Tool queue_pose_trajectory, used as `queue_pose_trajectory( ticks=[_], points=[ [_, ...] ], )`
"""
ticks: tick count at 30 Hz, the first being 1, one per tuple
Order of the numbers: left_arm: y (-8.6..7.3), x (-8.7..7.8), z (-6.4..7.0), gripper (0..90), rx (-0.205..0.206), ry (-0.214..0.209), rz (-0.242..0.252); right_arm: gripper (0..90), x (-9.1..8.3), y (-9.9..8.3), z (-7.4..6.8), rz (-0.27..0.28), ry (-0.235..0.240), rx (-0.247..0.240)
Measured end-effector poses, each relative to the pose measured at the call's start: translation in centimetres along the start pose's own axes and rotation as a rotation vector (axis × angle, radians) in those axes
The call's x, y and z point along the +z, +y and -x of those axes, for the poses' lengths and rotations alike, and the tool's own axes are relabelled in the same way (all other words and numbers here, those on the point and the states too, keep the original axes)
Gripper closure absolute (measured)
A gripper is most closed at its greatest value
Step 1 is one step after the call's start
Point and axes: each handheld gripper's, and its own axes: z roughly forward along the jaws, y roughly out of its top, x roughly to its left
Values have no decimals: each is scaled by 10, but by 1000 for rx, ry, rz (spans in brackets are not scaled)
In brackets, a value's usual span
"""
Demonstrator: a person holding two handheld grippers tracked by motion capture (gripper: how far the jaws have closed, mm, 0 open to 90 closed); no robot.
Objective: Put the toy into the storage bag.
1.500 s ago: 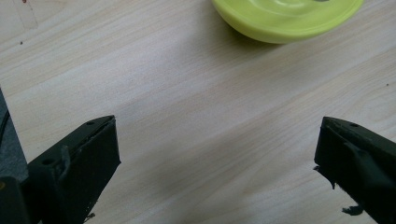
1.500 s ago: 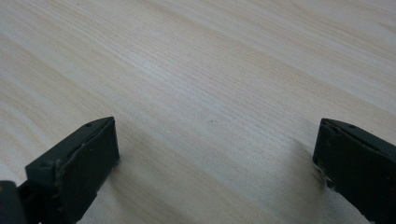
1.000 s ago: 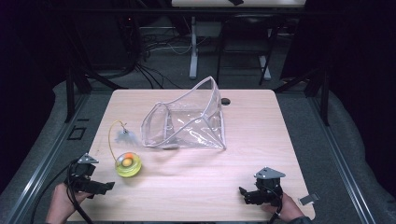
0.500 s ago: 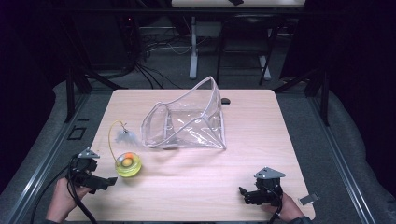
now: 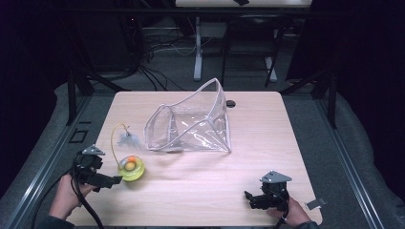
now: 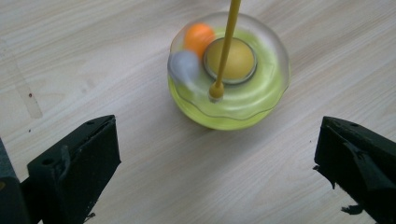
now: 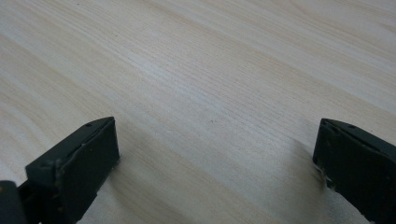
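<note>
A round yellow-green toy [image 5: 131,167] with an orange ball in its track and a curved yellow wire bearing a feather [image 5: 127,140] sits near the table's front left. My left gripper [image 5: 114,180] is open just left of it, jaws wide apart. In the left gripper view the toy [image 6: 229,74] lies ahead between the open jaws, apart from them, with the yellow wire [image 6: 225,46] rising from its centre. A clear plastic bag [image 5: 191,121] stands open mid-table. My right gripper [image 5: 249,198] rests open at the front right, over bare wood [image 7: 210,93].
The wooden table [image 5: 267,138] has a small dark hole [image 5: 231,103] near its back edge. A small grey clip [image 5: 315,203] lies at the front right corner. Dark floor, cables and a stand surround the table.
My left gripper has moved right and forward toward the yellow-green toy. The right gripper has stayed in place.
</note>
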Motion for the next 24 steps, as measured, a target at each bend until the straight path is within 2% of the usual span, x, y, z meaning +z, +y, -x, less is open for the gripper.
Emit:
queue_pose_trajectory(
  ticks=[4,24],
  points=[
    [5,-1,-1,0,0,-3,-2,0,0,0,0,0,0,0],
    [38,-17,1,0,56,-11,3,0,0,0,0,0,0,0]
  ],
)
